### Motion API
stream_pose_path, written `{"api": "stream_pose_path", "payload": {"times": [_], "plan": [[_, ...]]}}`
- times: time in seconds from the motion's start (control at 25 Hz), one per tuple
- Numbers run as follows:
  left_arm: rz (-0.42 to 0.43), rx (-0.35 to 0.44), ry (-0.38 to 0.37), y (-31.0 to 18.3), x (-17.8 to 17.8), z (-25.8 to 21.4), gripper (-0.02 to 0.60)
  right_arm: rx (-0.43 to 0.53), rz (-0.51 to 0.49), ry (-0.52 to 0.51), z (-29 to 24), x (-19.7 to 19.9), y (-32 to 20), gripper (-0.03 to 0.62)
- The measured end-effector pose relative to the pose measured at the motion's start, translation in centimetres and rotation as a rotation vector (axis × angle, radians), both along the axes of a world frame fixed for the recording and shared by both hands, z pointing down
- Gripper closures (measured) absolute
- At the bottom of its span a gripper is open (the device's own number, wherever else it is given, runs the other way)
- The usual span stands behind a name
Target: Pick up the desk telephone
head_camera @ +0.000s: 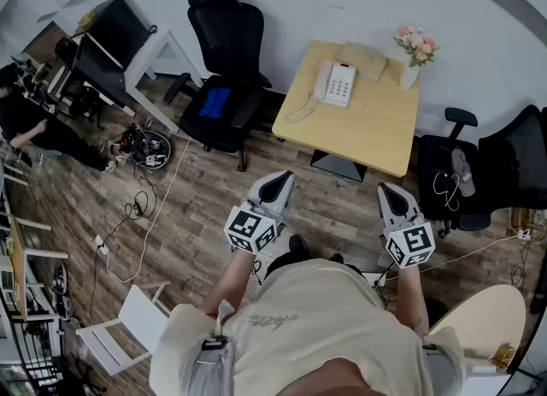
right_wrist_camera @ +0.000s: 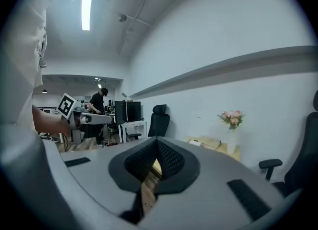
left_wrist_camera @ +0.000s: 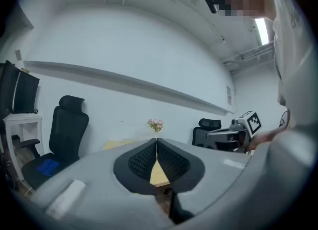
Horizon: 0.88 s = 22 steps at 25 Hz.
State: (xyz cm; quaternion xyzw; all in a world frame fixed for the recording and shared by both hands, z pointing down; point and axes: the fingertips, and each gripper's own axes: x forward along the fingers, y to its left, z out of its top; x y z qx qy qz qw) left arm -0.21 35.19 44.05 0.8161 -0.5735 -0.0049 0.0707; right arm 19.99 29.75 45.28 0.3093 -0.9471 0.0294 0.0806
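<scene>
— Where is the desk telephone (head_camera: pixel 335 84) sitting?
— On the wooden bench (head_camera: pixel 369 133), near the flower vase (head_camera: pixel 410 67). We are holding the left gripper (head_camera: pixel 278 183) and right gripper (head_camera: pixel 391 192) well short of it, jaws pressed together, empty.

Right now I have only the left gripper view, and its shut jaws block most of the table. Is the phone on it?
Observer: Yes. In the head view the phone lies on the table, near its far edge, left of the flowers.
Operator: Is the right gripper holding anything?
Observer: No. Its own view shows the right gripper shut and empty.
Operator: Is either gripper at the table?
Observer: No. From above, the left gripper and the right are both short of it, floor between.
</scene>
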Motion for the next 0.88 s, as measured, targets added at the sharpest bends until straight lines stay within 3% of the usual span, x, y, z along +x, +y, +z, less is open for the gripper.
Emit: {"api": "stream_pose_path", "payload": {"times": [0.64, 0.88], "plan": [[0.065, -0.048, 0.054, -2.7, -9.5, 2.8, 0.563, -0.019, 0.123, -0.014, -0.1, -8.5, -3.4, 0.599], [0.072, -0.067, 0.118, -4.6, -10.4, 4.1, 0.563, -0.074, 0.088, 0.024, 1.6, -10.7, -5.2, 0.599]]}}
